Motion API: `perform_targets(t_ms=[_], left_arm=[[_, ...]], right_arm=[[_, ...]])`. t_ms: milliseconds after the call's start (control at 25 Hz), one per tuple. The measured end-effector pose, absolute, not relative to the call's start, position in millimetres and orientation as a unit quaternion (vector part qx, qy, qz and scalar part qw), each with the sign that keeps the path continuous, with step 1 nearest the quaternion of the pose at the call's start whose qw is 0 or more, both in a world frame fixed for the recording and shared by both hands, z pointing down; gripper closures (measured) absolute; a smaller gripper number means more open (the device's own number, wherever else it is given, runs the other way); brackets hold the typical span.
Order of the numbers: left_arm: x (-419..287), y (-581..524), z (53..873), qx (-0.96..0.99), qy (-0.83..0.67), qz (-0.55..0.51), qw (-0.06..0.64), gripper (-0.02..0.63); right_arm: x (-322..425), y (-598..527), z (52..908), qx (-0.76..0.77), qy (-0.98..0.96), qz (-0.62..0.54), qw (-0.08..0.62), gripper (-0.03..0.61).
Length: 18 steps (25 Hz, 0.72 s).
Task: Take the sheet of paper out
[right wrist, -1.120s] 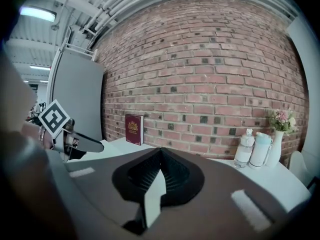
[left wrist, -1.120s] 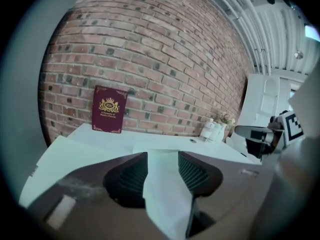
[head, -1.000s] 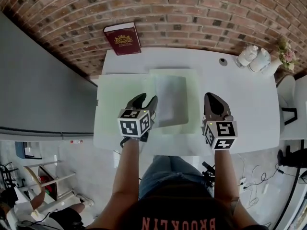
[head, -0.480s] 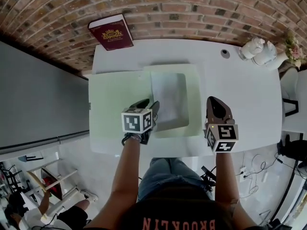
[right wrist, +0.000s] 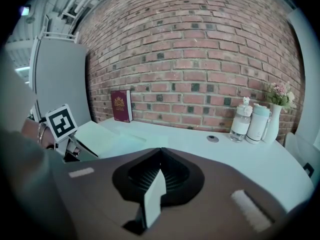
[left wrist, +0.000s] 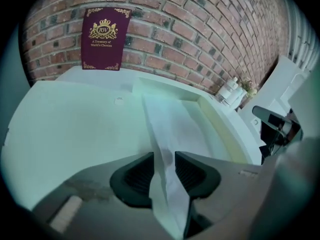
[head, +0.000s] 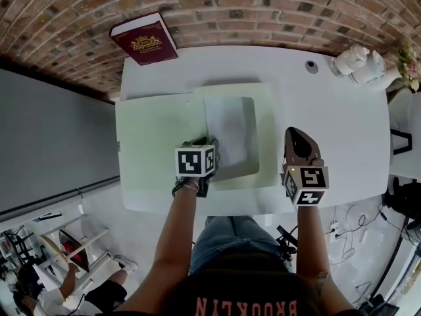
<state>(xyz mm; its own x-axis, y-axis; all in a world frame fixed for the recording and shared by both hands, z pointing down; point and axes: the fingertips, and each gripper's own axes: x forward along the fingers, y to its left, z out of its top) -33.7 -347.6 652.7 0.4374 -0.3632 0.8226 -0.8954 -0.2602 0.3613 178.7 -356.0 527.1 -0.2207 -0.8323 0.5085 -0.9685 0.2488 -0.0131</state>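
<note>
A white table (head: 329, 124) stands against a red brick wall (head: 263, 5). At its centre lies a shallow pale green box (head: 266, 137), with a flat pale green panel (head: 151, 150) touching it on the 9 o'clock side. The white sheet of paper (head: 229, 127) lies inside the box.

The left tool (left wrist: 164, 161) points steeply down at the sheet's 7 o'clock corner. That edge of the paper is lifted and stands upright between the two dark ribbed pads (left wrist: 137, 176). The jaws have just been closing, but they are still apart with the edge loose between them, so they do not clamp it.

The right tool (right wrist: 160, 150) hovers over bare table at the box's 4 o'clock side, clear of the box, with its jaws together at the tips.

A maroon hardback book with a gold crest (head: 143, 38) leans upright against the wall at the table's 11 o'clock corner. Two pale bottles (head: 358, 61) stand at 2 o'clock, with a small grey round disc (head: 311, 65) just beside them at 9 o'clock.
</note>
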Motion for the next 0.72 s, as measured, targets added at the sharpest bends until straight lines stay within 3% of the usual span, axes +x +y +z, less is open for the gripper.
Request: perform_targets(t_ms=[120,240,720], left_arm=[[-38.2,-348.2,654.9,0.721,-0.443,0.320,0.426,0.496],[-40.7,-347.9,656.5,0.717,-0.448,0.325,0.423,0.609],[-80.0,-344.4,640.9,0.704,-0.486,0.269,0.443,0.611]], right_arm=[[178.4,-356.6,529.7,0.588,-0.764,0.167,0.206,0.578],[177.8,-355.8,530.1,0.587,-0.765,0.166,0.207,0.578],[176.3,-349.2,521.2,0.583,-0.772,0.162,0.196,0.578]])
